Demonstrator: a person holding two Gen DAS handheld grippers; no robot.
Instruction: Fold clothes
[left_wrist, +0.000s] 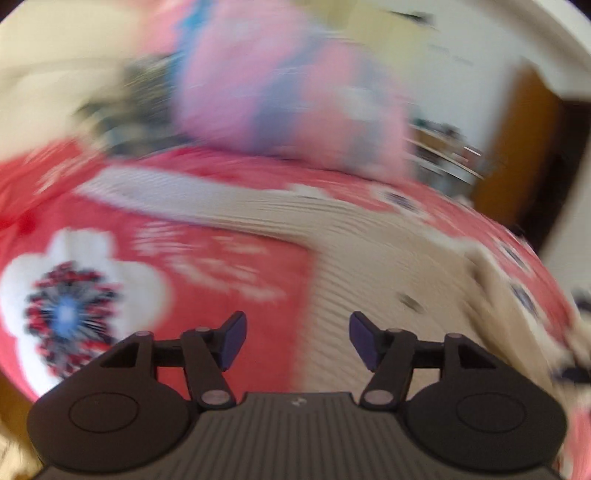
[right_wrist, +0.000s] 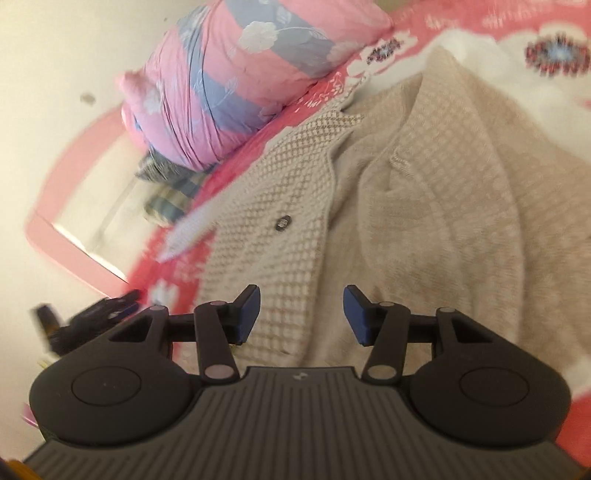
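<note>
Both claws spread above the beige cardigan (right_wrist: 424, 192).

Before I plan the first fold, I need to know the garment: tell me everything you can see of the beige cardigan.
The cardigan is a beige knit with a waffle-like check texture. It lies spread on the red flowered bedspread, front open, one lapel turned back, a small dark button showing. A sleeve stretches out sideways. Nothing grips it: both grippers are open above it.
</note>
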